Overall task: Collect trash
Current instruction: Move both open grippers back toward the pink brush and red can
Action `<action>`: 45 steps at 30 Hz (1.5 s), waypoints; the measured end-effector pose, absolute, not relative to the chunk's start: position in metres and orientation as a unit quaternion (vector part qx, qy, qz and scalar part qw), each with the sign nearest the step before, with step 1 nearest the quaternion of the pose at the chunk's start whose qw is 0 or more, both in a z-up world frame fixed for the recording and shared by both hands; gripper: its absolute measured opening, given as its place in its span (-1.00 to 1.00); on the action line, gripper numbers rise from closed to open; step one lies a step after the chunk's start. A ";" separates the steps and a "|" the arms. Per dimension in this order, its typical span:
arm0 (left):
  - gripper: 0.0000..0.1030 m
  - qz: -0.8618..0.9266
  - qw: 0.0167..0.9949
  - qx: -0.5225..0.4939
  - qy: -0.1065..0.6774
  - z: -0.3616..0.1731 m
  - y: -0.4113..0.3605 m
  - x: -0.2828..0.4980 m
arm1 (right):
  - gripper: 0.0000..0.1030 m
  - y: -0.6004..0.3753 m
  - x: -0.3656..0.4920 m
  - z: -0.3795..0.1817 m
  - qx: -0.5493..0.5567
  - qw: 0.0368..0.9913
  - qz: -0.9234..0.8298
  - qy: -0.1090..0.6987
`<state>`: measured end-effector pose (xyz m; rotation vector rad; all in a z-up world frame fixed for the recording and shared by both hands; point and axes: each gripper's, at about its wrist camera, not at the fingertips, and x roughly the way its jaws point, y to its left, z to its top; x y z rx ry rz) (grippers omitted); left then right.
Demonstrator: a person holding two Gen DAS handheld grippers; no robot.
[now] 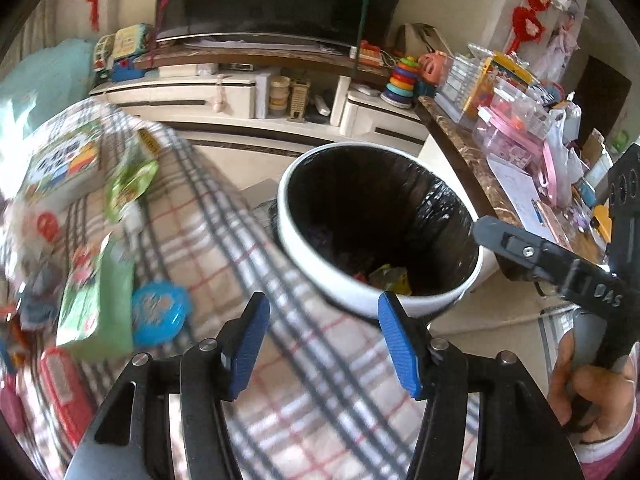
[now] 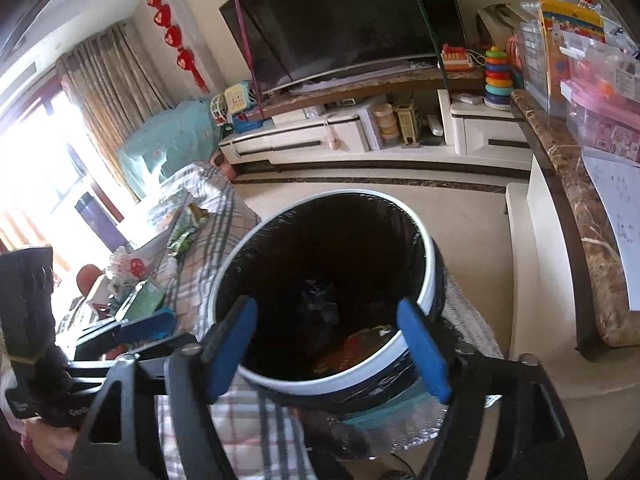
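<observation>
A white trash bin [image 1: 304,268] with a black liner stands beside a plaid-covered surface [image 1: 224,240]. Yellow and red wrappers [image 1: 390,278] lie at its bottom. My left gripper [image 1: 326,344] is open and empty over the plaid cloth, just short of the bin's near rim. My right gripper [image 2: 328,350] hangs open over the bin [image 2: 429,276], nothing between its blue pads; a red wrapper [image 2: 360,344] lies below. One of its fingers [image 1: 520,248] reaches over the bin's right rim. Green packets [image 1: 128,184], a green box [image 1: 96,300] and a blue round lid [image 1: 158,312] lie on the cloth, blurred.
A TV [image 2: 340,20] sits on a low white cabinet [image 2: 360,140] behind the bin. On the right, a marble-topped counter [image 2: 592,240] carries plastic boxes and papers. A ring-stacking toy [image 1: 400,80] stands on the cabinet. Bare floor [image 2: 460,208] lies beyond the bin.
</observation>
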<state>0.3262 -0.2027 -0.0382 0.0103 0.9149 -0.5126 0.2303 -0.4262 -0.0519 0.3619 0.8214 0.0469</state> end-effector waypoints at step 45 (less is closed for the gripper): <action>0.18 -0.107 0.884 -0.074 0.449 -0.043 0.019 0.222 | 0.82 -0.217 0.207 -0.075 0.138 0.873 0.182 0.432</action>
